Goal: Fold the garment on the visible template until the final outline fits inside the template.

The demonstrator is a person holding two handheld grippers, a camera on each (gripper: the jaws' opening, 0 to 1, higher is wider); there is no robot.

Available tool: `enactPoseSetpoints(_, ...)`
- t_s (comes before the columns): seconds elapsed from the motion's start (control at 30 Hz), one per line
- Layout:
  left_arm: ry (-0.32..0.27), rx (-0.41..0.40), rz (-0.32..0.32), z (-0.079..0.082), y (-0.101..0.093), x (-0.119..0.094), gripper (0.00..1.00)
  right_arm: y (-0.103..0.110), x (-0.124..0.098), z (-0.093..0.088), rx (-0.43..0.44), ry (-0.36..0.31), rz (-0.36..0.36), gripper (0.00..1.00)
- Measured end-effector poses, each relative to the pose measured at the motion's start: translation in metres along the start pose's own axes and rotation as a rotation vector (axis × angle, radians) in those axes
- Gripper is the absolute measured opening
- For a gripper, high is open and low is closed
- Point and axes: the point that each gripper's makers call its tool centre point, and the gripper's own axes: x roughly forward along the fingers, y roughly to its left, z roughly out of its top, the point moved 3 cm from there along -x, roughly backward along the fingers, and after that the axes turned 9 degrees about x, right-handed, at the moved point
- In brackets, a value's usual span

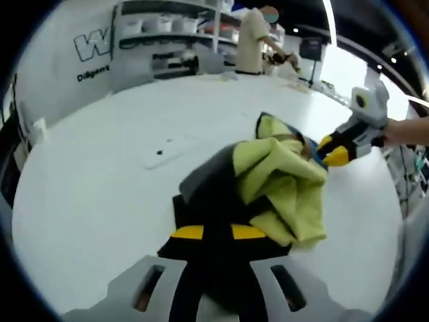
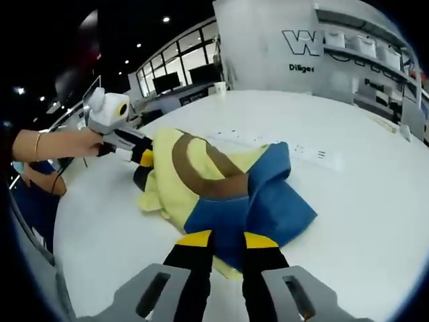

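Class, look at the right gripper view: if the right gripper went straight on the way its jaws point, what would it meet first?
The right gripper already has its black, yellow-tipped jaws at the blue part of the crumpled yellow, blue and brown cloth garment, so that cloth comes first. Whether the jaws already pinch it is unclear.

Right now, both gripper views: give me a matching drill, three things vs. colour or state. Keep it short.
Things:
1. garment
2. table
3. left gripper

Colour or state:
a. white, bare surface
b. yellow, blue and brown, bunched up
c. shut on the cloth, yellow-tipped jaws

Pairs: 1-b, 2-a, 3-c
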Motion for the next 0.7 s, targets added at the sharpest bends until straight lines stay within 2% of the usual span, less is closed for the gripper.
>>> enactPoseSetpoints(0.1,0.004,-0.017,0.004,0.005,-0.004,-0.006,0.00,-0.008,-0.004,0.002,0.020,0.007,-0.033,0.00)
enactPoseSetpoints(0.17,0.013,-0.018,0.014,0.004,-0.006,-0.010,0.00,-0.003,-0.012,0.008,0.047,-0.010,-0.018,0.00)
enactPoseSetpoints(0.3,0.017,0.024,0.030,0.012,-0.014,-0.022,0.00,0.008,-0.029,0.020,0.034,-0.047,-0.002,0.00)
enactPoseSetpoints(0.43,-0.004,0.094,0.048,0.023,-0.019,-0.041,0.00,0.013,-0.037,0.023,0.016,-0.057,0.001,0.00)
enactPoseSetpoints(0.5,-0.010,0.128,0.090,0.033,-0.027,-0.064,0.00,0.020,-0.050,0.033,0.000,-0.102,-0.002,0.00)
enactPoseSetpoints(0.63,-0.034,0.149,0.107,0.041,-0.036,-0.086,0.00,0.025,-0.068,0.049,-0.036,-0.146,-0.009,0.00)
enactPoseSetpoints(0.7,-0.039,0.166,0.123,0.042,-0.041,-0.099,0.00,0.028,-0.081,0.057,-0.100,-0.157,-0.025,0.00)
